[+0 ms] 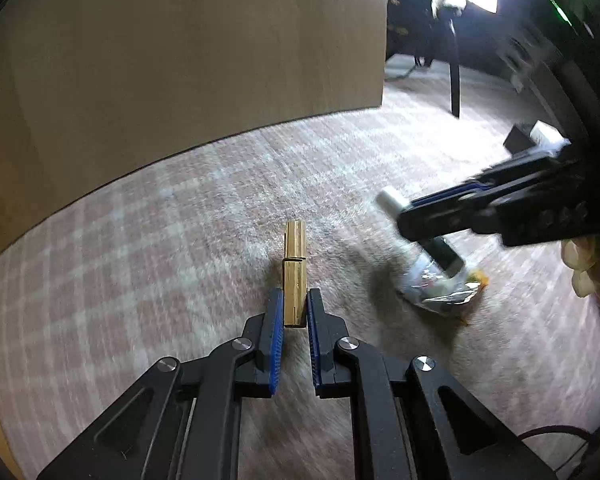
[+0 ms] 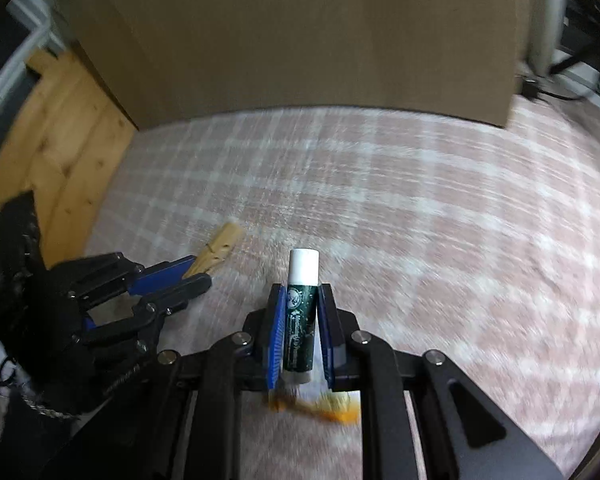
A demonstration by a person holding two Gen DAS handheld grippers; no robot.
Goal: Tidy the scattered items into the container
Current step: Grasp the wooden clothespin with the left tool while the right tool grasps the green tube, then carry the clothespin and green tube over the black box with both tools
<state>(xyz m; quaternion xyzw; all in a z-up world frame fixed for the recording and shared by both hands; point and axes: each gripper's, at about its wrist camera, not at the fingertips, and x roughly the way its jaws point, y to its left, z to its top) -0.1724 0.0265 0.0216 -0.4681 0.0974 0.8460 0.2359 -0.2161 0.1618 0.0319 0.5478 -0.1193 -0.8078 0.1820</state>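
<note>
Plaid carpet [image 2: 420,200], wood planks [image 2: 60,128], chair leg [image 1: 455,80]

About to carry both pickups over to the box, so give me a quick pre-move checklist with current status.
1. Left gripper shut on the wooden clothespin: ok.
2. Right gripper shut on the lip balm tube: ok.
3. The two grippers apart from each other: ok.
4. Cardboard box in view ahead: ok.
5. Box opening clear: cannot tell, only its side wall shows.
6. Carpet tidied: not ok, a crinkled foil wrapper lies beneath the right gripper.
</note>
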